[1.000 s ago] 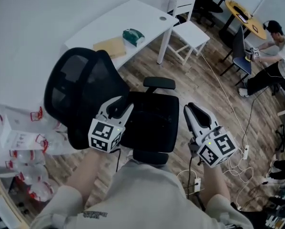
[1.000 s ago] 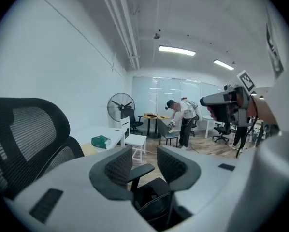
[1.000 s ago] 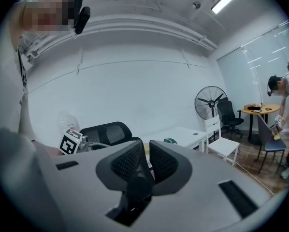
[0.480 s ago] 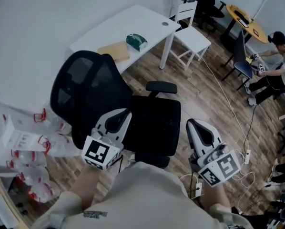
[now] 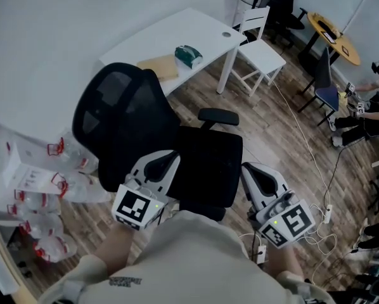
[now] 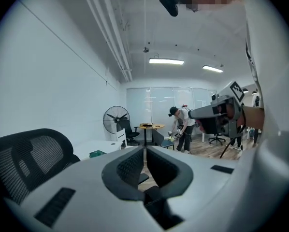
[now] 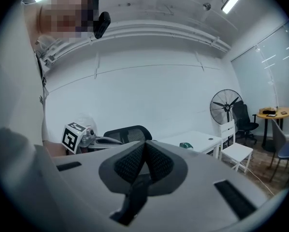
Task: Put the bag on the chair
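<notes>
A white desk (image 5: 170,40) is seen against the wall, and a black mesh office chair (image 5: 208,160) is placed in front of it, directly before the person. Its seat is bare; no bag is found on it.

Which thing is meant by the bag cannot be settled. A flat tan item (image 5: 159,67), possibly a paper bag, is laid on the desk just beside a small green item (image 5: 188,56). A heap of clear plastic packs with red fittings (image 5: 44,170) is seen at the left, near the chair's back.

If the tan item is the bag, it is judged light, thin and easily creased. It is lying flat, so it would best be taken by one edge, or by both ends if it sags. The clear packs are judged soft and slippery, so the red fittings would give the surer hold.

The left gripper (image 5: 170,159) is held over the near left edge of the seat and the right gripper (image 5: 250,170) just beside its right edge. In both gripper views the jaws are closed together with nothing between them.
</notes>
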The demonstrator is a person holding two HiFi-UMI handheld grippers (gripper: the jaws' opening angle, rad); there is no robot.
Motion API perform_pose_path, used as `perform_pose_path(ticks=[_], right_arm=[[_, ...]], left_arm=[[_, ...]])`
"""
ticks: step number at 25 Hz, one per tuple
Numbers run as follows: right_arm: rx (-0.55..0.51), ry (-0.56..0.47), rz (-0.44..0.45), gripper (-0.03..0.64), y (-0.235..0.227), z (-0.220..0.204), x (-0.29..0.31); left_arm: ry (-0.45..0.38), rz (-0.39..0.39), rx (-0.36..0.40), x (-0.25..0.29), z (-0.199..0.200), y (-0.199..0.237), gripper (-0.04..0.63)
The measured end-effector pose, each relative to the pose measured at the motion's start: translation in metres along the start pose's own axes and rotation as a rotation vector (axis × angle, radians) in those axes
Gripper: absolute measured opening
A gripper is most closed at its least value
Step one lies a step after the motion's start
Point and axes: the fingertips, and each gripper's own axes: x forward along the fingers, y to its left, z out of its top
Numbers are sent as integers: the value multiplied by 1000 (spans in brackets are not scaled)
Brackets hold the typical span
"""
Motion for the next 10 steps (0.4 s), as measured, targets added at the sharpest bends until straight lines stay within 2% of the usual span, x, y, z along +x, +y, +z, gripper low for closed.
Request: perform_pose_path(ticks=[10], right_arm=[[7, 3, 5, 21, -4, 5, 1]], left_arm=[[0, 27, -4, -6, 8, 4, 35]])
